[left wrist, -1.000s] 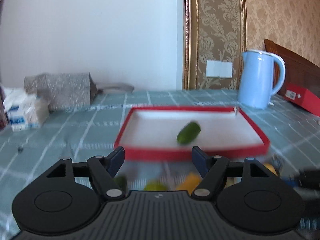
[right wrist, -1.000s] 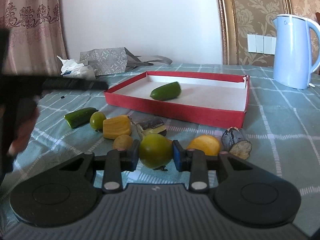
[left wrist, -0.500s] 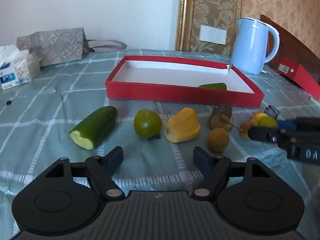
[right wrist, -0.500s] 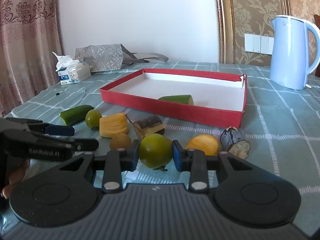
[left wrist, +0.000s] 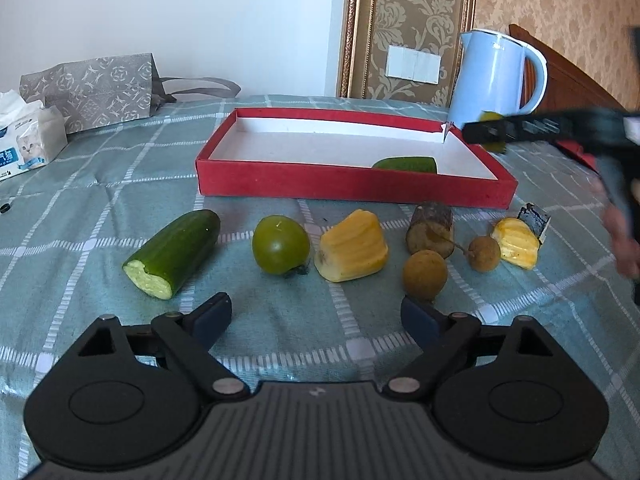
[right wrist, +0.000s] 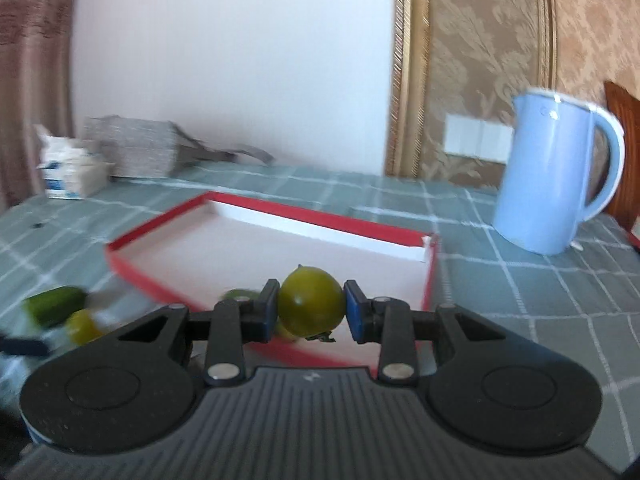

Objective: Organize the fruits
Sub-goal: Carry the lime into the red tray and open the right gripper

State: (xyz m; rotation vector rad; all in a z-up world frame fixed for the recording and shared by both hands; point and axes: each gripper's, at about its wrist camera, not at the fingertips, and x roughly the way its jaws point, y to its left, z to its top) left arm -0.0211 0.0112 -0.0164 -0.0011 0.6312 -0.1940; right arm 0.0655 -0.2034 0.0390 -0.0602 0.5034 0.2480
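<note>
The right claw is clenched on a green round fruit, pads touching its two sides, held above the near edge of the red tray; that view is motion-blurred. The left claw stands released with nothing between its pads, low over the surface, which wears a teal checked cloth. Legible writing is limited to the tissue pack at the far left, which bears blue print and a cat picture; the characters are too small to read with confidence. The grey patterned bag beside it carries a repeating motif, no readable brand. The light blue kettle stands upright behind the tray's right far corner. Inside the tray a cucumber piece lies near the front right, long axis left to right. In front of the tray, a row lies on the cloth: a cut cucumber half, long axis diagonal, cut end toward the camera and left; a second green round fruit; a yellow ridged chunk; a brown stump-like piece, upright; two small brown round fruits, the farther one with a stalk; a yellow segment at the right end.
</note>
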